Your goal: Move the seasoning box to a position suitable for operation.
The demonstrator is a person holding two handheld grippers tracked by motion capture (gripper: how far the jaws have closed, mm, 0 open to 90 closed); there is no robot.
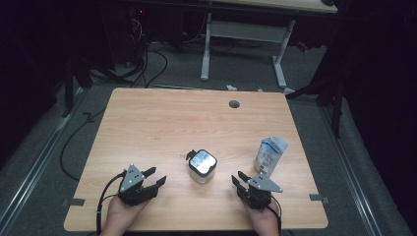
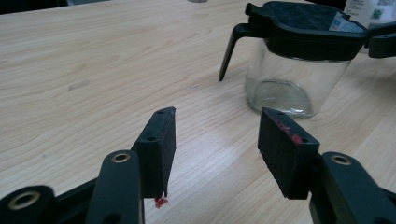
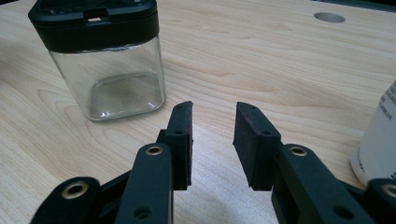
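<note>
At the near edge of the table point(image 1: 147, 118), the person's two hands come in and each holds a gripper low over the wood. The left gripper point(image 1: 156, 177) sits toward the near left corner with its jaws spread wide and nothing between them; in the left gripper view point(image 2: 217, 140) the two black pads stand well apart over bare wood, and a small red fleck lies on the wood under one pad. The right gripper point(image 1: 237, 178) sits toward the near right corner, its jaws also apart and holding nothing, with a narrower gap visible in the right gripper view point(image 3: 212, 135).

Between the two grippers and a little farther in stands the glass jar point(image 1: 202, 166), upright, clear and empty, with a black lid closed on top and a thin black handle on its far left side. It touches neither gripper.

Beside the right edge, just beyond the right gripper, a white and blue carton point(image 1: 269, 155) stands upright with its top opened.

Near the far edge, a round grey grommet point(image 1: 234, 104) is set into the table.
</note>
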